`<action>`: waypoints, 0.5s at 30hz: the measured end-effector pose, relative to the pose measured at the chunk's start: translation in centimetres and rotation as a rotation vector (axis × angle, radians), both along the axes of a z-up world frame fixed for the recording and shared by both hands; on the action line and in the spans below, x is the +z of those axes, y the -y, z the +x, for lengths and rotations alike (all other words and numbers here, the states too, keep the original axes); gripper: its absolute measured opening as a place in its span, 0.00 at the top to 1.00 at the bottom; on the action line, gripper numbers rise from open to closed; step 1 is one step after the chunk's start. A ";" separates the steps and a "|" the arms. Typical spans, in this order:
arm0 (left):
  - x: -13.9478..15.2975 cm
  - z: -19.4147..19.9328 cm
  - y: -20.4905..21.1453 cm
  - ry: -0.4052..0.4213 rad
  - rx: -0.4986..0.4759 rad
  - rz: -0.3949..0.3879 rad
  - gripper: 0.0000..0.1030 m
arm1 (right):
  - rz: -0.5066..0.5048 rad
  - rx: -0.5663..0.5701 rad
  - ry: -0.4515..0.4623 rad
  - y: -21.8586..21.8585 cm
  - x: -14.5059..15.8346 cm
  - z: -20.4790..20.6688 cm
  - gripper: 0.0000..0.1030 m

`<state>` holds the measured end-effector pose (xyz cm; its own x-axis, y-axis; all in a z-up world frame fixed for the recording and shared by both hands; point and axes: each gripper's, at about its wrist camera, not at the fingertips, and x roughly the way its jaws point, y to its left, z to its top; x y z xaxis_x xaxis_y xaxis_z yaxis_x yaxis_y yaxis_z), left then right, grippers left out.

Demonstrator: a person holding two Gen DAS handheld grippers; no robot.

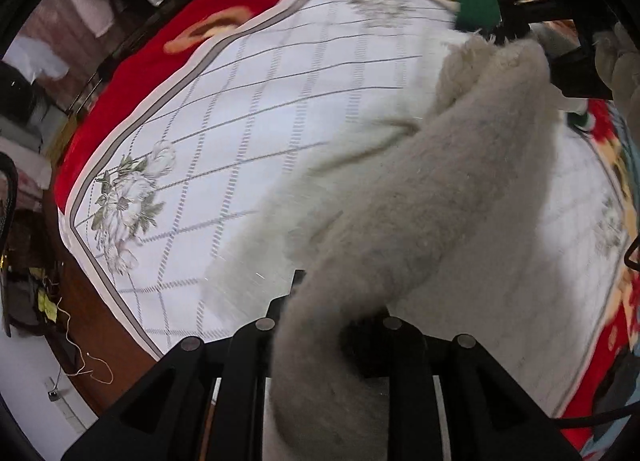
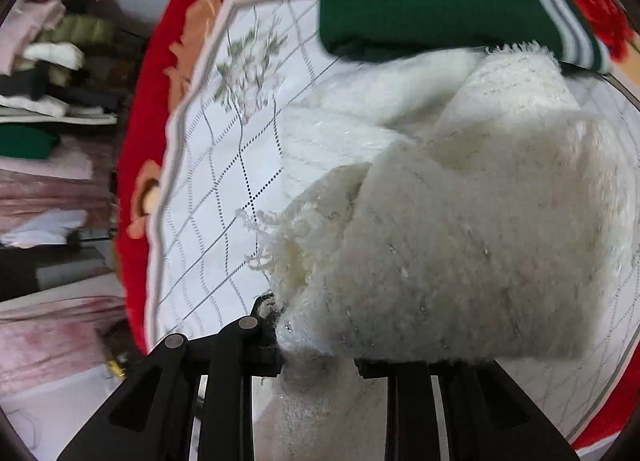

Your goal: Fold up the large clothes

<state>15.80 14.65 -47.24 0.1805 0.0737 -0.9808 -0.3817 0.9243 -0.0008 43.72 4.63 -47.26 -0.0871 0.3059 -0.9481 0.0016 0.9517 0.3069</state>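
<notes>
The left gripper [image 1: 332, 325] pinches the fluffy white garment [image 1: 420, 221] at the bottom centre of its view, and the right gripper [image 2: 316, 341] pinches another part, so the garment hangs between them above the checked white bedspread [image 1: 240, 109]. The loose fuzzy knit could slip from either narrow pinch, or drag onto the folded green garment [image 2: 420, 1] at upper right. No brand, label or writing is legible.
</notes>
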 end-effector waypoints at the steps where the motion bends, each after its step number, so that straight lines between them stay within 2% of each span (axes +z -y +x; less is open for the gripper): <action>1: -1.0 0.1 -1.2 -0.008 0.011 -0.015 0.82 | -0.022 0.011 0.001 -0.9 -0.8 0.1 0.75; 4: -3.1 0.2 -3.7 -0.027 0.028 -0.062 0.81 | -0.085 0.025 -0.010 -4.4 -3.4 0.6 0.74; 5: -3.8 0.2 -4.4 -0.029 0.033 -0.088 0.78 | -0.094 0.026 -0.013 -5.1 -4.0 0.6 0.70; 6: -4.3 0.0 -5.4 -0.030 0.054 -0.123 0.71 | -0.090 0.024 -0.020 -5.6 -4.6 0.7 0.64; 7: -4.7 -0.5 -6.7 -0.025 0.095 -0.167 0.65 | -0.068 0.017 -0.031 -5.9 -5.0 0.8 0.51; 8: -4.9 -1.2 -8.2 -0.016 0.149 -0.202 0.53 | -0.021 0.004 -0.047 -6.0 -5.1 1.0 0.38; 9: -5.0 -1.9 -9.6 -0.011 0.191 -0.214 0.44 | 0.022 -0.001 -0.054 -6.0 -5.0 1.0 0.33; 11: -5.0 -3.2 -11.9 -0.009 0.255 -0.195 0.35 | 0.106 0.004 -0.054 -5.9 -4.4 1.1 0.32; 13: -5.3 -4.3 -13.6 -0.036 0.300 -0.167 0.35 | 0.221 0.020 -0.052 -4.8 -3.0 1.1 0.32; 15: -5.5 -5.3 -14.6 -0.047 0.326 -0.162 0.25 | 0.287 0.013 -0.024 -2.6 -1.4 0.9 0.32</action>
<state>10.49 29.22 -52.75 0.1271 -0.0370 -0.9912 -0.6594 0.7433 -0.1123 44.60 7.19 -48.63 -0.1142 0.5603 -0.8204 0.0010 0.8259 0.5638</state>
